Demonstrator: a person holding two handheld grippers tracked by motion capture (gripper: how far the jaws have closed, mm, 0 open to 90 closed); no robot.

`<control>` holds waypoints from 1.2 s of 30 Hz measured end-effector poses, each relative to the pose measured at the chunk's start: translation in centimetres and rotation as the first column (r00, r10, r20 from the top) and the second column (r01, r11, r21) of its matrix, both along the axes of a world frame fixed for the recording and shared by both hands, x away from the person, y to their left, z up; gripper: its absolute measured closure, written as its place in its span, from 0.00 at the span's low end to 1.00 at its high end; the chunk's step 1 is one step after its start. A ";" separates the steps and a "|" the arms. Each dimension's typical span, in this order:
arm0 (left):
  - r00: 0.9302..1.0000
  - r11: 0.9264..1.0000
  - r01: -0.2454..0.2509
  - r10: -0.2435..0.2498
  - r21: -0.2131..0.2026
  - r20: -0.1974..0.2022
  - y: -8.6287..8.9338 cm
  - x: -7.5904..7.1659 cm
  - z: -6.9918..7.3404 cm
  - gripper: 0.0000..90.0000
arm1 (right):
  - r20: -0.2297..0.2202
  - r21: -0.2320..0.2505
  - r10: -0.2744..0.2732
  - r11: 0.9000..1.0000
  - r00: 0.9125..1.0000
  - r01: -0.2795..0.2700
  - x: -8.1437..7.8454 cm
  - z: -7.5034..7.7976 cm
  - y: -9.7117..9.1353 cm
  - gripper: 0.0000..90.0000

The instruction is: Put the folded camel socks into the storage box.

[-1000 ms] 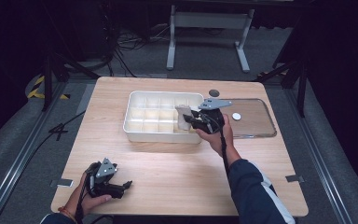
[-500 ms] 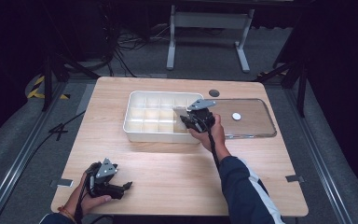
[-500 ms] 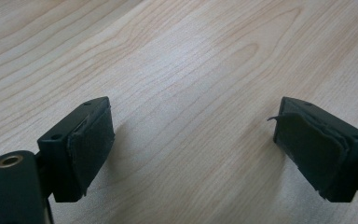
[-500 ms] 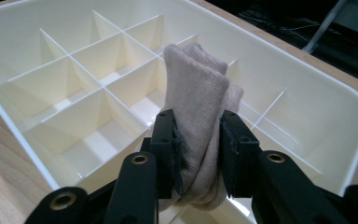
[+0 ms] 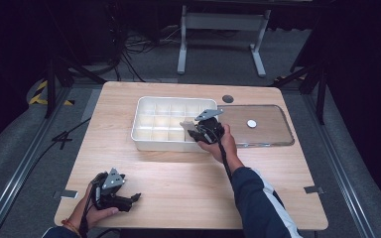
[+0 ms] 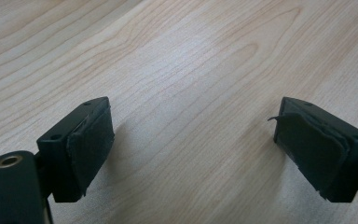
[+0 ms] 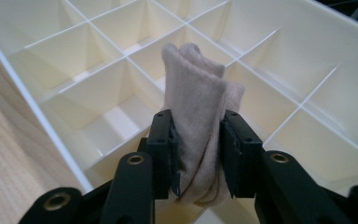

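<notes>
A white divided box [image 5: 158,144] stands at the middle of the wooden table [image 5: 178,173]. My right gripper [image 5: 197,130] reaches over its near right corner, shut on a folded beige cloth [image 5: 187,127]. In the right gripper view the beige cloth [image 7: 196,88] stands upright between the pads [image 7: 167,154], above the box's compartments [image 7: 98,79]. The jaws have just been opening a little, and the cloth is still pinched between them. My left gripper [image 5: 131,198] rests at the table's front left. Its jaws stand wide apart over bare wood [image 6: 193,144], open with nothing between them.
A clear flat lid [image 5: 273,131] lies right of the box, with a small white disc [image 5: 251,123] on it. A dark round hole [image 5: 227,98] sits in the table behind the lid. Black stands and cables are on the floor beyond the table.
My right gripper has carried the beige cloth left and down, from the box's right edge to over its near right compartments. The left gripper has not moved.
</notes>
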State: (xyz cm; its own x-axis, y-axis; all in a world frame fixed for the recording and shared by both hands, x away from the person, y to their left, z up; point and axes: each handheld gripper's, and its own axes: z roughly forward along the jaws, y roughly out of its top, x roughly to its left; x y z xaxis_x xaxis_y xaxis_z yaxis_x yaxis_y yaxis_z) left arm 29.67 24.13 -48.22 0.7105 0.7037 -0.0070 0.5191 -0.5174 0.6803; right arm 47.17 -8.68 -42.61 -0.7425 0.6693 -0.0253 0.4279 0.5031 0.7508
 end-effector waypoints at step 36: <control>1.000 1.000 -0.003 0.003 -0.002 -0.001 0.0 0.0 0.0 0.13 | -0.180 -0.157 0.040 0.985 0.983 -0.069 2.3 2.4 1.1 0.76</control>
State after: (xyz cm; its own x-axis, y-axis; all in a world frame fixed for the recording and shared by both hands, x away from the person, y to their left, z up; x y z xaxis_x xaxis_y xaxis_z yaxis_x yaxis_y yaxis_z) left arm 29.65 24.10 -48.23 0.7084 0.7057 -0.0096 0.5216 -0.5143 0.6807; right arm 49.43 -7.60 -40.23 -0.7802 0.6255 0.0036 0.5143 0.6381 0.5730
